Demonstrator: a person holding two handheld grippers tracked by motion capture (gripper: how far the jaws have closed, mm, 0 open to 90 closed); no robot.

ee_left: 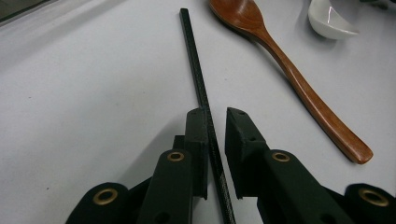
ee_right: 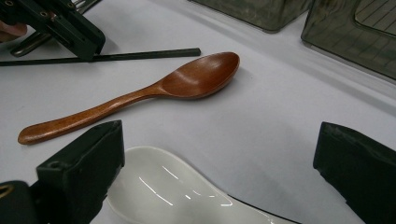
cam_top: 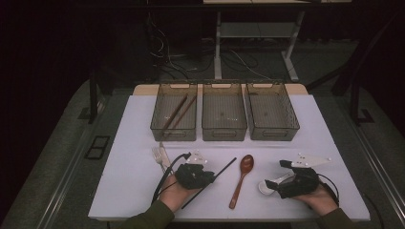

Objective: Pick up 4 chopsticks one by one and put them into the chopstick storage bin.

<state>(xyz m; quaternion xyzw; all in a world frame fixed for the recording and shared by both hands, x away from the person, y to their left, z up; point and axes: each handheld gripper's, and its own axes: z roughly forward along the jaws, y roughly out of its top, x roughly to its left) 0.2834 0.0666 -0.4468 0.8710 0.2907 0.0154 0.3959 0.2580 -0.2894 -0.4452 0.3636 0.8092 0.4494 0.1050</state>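
Note:
A black chopstick (cam_top: 227, 167) (ee_left: 196, 60) (ee_right: 140, 56) lies flat on the white table (cam_top: 133, 143). My left gripper (cam_top: 210, 177) (ee_left: 215, 116) (ee_right: 91, 46) straddles it near the middle; one pad lies against it and a thin gap shows at the other. Right of it lies a brown wooden spoon (cam_top: 242, 177) (ee_left: 289, 70) (ee_right: 140, 93), bowl pointing away from me. A white ceramic spoon (cam_top: 265, 187) (ee_left: 327, 21) (ee_right: 163, 186) rests between the wide-open jaws of my right gripper (cam_top: 282, 186) (ee_right: 222, 144), untouched.
Three smoky plastic bins stand in a row at the back: left (cam_top: 174, 134), middle (cam_top: 224, 134), right (cam_top: 274, 134). Brown chopsticks (cam_top: 177, 112) lie in the left bin. A pale fork (cam_top: 160, 155) lies left of my left hand. The table's front edge is close to both wrists.

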